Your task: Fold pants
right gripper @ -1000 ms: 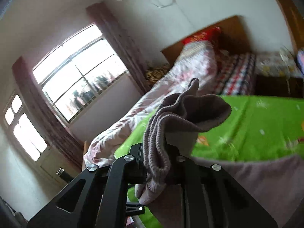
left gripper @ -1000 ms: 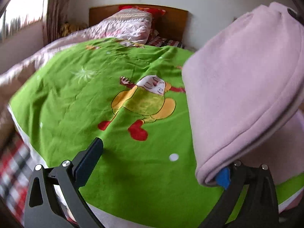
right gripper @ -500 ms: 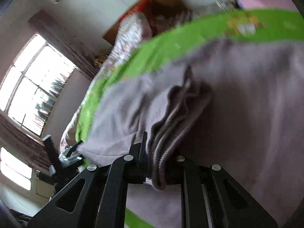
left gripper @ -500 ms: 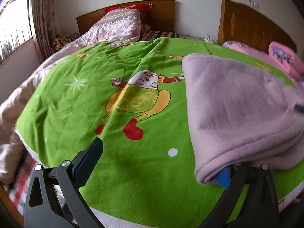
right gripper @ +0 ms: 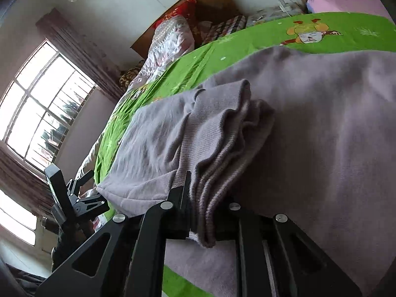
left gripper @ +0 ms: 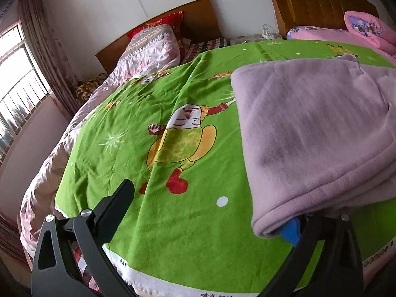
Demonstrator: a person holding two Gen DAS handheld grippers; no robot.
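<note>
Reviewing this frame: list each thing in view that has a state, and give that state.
pants: folded over, lying on the green sheet.
right gripper: shut on the pants' ribbed edge.
left gripper: open, pants hem draped over one finger.
green sheet: spread flat on the bed.

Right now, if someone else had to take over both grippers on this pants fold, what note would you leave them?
Right gripper: shut on the ribbed edge of the pants, several layers bunched between its pads.
Left gripper: jaws wide open; one finger is under the folded edge of the pants, the other over the green blanket, so no grip.
Pants: lying on the green blanket on the bed, folded over at least once.
Left: release the bunched edge, flatten it, check for a further fold.
</note>
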